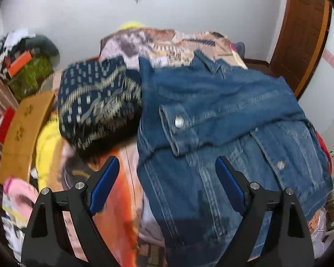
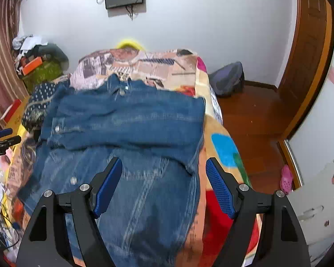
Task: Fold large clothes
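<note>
We find the denim jacket (image 1: 222,133) spread on the bed (image 2: 225,146), directly ahead of and beneath both tools, with a sleeve folded across its chest and the cuff (image 1: 178,126) lying just beyond the left tool (image 1: 167,162). The left tool has its blue pads well apart and holds nothing; the jacket's near left edge sits between and below them. The right tool (image 2: 163,164) is likewise spread wide and empty, hanging over the lower right part of the jacket, whose right edge lies just inside its right pad.

We judge the step in hand to be the next fold, bringing the hem up toward the collar (image 2: 120,84). To do it well, we would have each tool pinch all layers at a lower corner, lift together, keep the crossed sleeve from sliding, and lay the edge square.

A folded patterned navy cloth (image 1: 98,104) rests beyond the left tool, touching the jacket's left side.

No brand, label or legible writing is visible in either view.
</note>
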The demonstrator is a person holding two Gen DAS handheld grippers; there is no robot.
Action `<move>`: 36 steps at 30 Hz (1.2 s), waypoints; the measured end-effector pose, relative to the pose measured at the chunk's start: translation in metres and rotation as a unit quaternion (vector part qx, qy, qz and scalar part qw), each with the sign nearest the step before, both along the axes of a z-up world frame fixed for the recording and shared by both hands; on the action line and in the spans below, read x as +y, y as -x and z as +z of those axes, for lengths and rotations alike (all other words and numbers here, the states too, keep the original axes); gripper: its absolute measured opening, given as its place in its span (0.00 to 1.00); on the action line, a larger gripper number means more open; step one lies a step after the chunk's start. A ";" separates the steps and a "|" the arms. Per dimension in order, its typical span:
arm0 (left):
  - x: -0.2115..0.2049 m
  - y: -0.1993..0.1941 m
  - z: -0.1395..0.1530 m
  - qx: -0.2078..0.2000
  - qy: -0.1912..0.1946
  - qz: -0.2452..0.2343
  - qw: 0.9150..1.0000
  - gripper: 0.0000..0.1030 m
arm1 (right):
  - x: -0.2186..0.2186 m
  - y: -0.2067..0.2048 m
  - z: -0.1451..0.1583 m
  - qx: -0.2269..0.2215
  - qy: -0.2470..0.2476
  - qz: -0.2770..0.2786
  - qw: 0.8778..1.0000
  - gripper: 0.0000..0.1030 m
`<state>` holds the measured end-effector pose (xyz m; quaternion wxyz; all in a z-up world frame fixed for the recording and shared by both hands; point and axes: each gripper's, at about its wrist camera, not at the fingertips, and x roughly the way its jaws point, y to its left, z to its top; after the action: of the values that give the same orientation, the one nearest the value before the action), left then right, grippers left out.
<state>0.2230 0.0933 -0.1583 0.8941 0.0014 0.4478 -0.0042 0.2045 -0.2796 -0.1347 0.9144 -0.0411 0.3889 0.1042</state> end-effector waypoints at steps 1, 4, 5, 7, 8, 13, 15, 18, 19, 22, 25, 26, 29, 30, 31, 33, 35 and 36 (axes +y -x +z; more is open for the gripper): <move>0.002 0.002 -0.009 0.011 0.002 0.006 1.000 0.85 | -0.002 0.003 -0.005 0.007 -0.002 0.000 1.000 0.72; 0.009 0.006 -0.034 0.042 0.003 0.023 0.999 0.85 | -0.007 0.007 -0.018 0.034 -0.009 -0.003 0.999 0.72; 0.011 0.007 -0.040 0.049 0.006 0.027 0.998 0.85 | -0.009 0.008 -0.024 0.042 -0.009 -0.007 0.999 0.72; 0.018 0.011 -0.054 0.068 0.020 0.037 0.997 0.85 | -0.013 0.013 -0.031 0.053 -0.007 -0.017 0.998 0.72; 0.020 0.013 -0.059 0.073 0.028 0.040 0.996 0.85 | -0.015 0.015 -0.035 0.058 -0.007 -0.021 0.998 0.72; 0.033 0.030 -0.083 0.100 0.091 0.057 0.989 0.85 | -0.025 0.026 -0.053 0.091 -0.031 -0.032 0.995 0.72; 0.032 0.035 -0.090 0.112 0.115 0.054 0.985 0.85 | -0.028 0.029 -0.062 0.109 -0.039 -0.036 0.993 0.72; 0.025 0.036 -0.102 0.136 0.133 0.036 0.981 0.85 | -0.029 0.034 -0.076 0.139 -0.043 -0.035 0.989 0.72; 0.021 0.037 -0.106 0.143 0.136 0.031 0.980 0.85 | -0.029 0.036 -0.081 0.149 -0.044 -0.033 0.987 0.72; 0.015 0.038 -0.111 0.145 0.150 0.031 0.978 0.85 | -0.027 0.040 -0.093 0.168 -0.043 -0.032 0.984 0.72; 0.018 0.038 -0.116 0.149 0.185 0.041 0.970 0.85 | -0.028 0.043 -0.097 0.169 -0.056 -0.039 0.983 0.72; 0.020 0.036 -0.119 0.152 0.196 0.046 0.968 0.85 | -0.029 0.042 -0.099 0.171 -0.068 -0.042 0.982 0.72; 0.029 0.037 -0.127 0.159 0.234 0.055 0.958 0.85 | -0.038 0.038 -0.105 0.180 -0.121 -0.051 0.975 0.72; 0.032 0.038 -0.129 0.160 0.248 0.058 0.954 0.85 | -0.040 0.038 -0.106 0.179 -0.133 -0.055 0.973 0.75; 0.034 0.040 -0.130 0.160 0.258 0.060 0.951 0.84 | -0.040 0.038 -0.107 0.176 -0.144 -0.056 0.972 0.75; 0.032 0.042 -0.123 0.153 0.261 0.054 0.951 0.72 | -0.040 0.037 -0.106 0.168 -0.153 -0.057 0.972 0.72; 0.026 0.045 -0.114 0.143 0.248 0.038 0.957 0.59 | -0.037 0.038 -0.103 0.160 -0.158 -0.050 0.973 0.63; 0.021 0.044 -0.108 0.137 0.235 0.029 0.962 0.52 | -0.035 0.038 -0.101 0.159 -0.162 -0.043 0.973 0.51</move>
<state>0.1788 0.1143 -0.2662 0.7991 -0.2225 0.5523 -0.0833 0.1669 -0.3148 -0.2358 0.8391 0.1415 0.5085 0.1315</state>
